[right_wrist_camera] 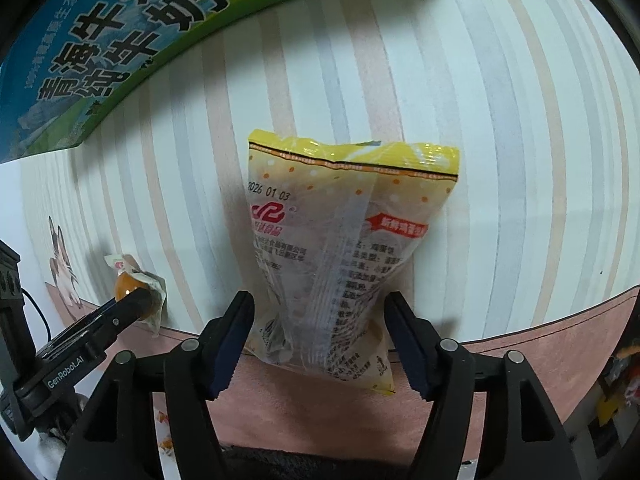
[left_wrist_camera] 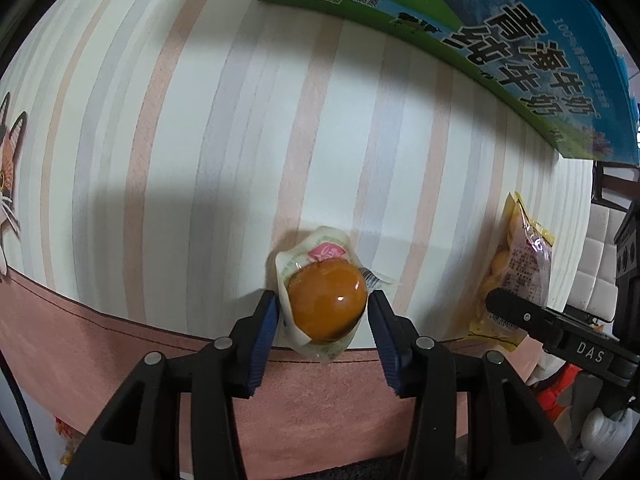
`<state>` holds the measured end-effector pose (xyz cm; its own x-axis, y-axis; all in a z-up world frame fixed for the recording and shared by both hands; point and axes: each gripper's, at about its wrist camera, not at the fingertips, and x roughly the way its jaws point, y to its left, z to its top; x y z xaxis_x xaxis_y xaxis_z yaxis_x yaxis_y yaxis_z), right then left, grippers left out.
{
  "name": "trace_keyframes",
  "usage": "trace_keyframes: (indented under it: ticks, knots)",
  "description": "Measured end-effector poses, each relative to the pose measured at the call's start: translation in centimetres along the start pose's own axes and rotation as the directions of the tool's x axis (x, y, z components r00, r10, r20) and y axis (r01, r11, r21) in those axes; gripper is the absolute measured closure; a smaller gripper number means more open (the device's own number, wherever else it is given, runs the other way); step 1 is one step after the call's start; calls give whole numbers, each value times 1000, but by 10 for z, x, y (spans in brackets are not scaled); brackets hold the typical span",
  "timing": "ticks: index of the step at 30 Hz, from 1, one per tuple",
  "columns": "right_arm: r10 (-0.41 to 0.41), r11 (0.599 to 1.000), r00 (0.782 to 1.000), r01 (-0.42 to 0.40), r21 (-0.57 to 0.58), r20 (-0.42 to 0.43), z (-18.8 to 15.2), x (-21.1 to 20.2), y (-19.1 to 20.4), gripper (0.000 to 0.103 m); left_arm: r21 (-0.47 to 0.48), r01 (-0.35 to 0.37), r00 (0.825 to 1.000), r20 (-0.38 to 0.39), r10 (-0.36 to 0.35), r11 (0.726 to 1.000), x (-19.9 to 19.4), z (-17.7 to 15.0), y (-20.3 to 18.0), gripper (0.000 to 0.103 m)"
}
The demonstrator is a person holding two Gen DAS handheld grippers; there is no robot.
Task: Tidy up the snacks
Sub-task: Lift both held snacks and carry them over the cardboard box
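Vacuum-packed braised egg [left_wrist_camera: 326, 306], in a clear pouch, lies at the near edge of the striped cloth on the counter [left_wrist_camera: 200, 140], below a green-and-blue milk carton box [left_wrist_camera: 520, 40]. Left wrist view: the left gripper [left_wrist_camera: 323, 312] straddles the egg, its blue-padded jaws narrowly apart, each pad right at the pouch; whether they press on it cannot be told. A cat print [left_wrist_camera: 10, 160] marks the cloth's left edge, seen close only here. Right wrist view: the yellow snack bag [right_wrist_camera: 344, 248] shows its printed back and date, detail lost in the other view, where it appears edge-on. The right gripper [right_wrist_camera: 320, 332] has its jaws well apart, flanking the bag's lower end, the left pad close against it, the right pad clear.
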<state>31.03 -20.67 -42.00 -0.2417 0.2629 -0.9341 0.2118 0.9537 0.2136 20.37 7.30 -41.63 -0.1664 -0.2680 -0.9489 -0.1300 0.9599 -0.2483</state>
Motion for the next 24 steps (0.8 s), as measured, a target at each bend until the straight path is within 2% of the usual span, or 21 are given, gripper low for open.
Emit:
trace_keyframes:
  ticks: [10, 12, 14, 24]
  knots:
    - [-48, 999, 999, 48, -22, 3, 2, 4, 14, 31, 44, -66, 998, 22, 65, 997, 5, -7, -14, 60]
    - [-72, 997, 997, 73, -29, 15, -5, 9, 28, 36, 54, -94, 995, 38, 92, 994, 5, -10, -20, 66]
    - [-108, 992, 993, 111, -67, 49, -7, 7, 36, 48, 60, -111, 993, 52, 108, 992, 5, -13, -30, 66]
    - [-90, 990, 991, 100, -103, 101, -18, -1, 59, 60, 110, -147, 985, 102, 136, 983, 1, -32, -71, 66]
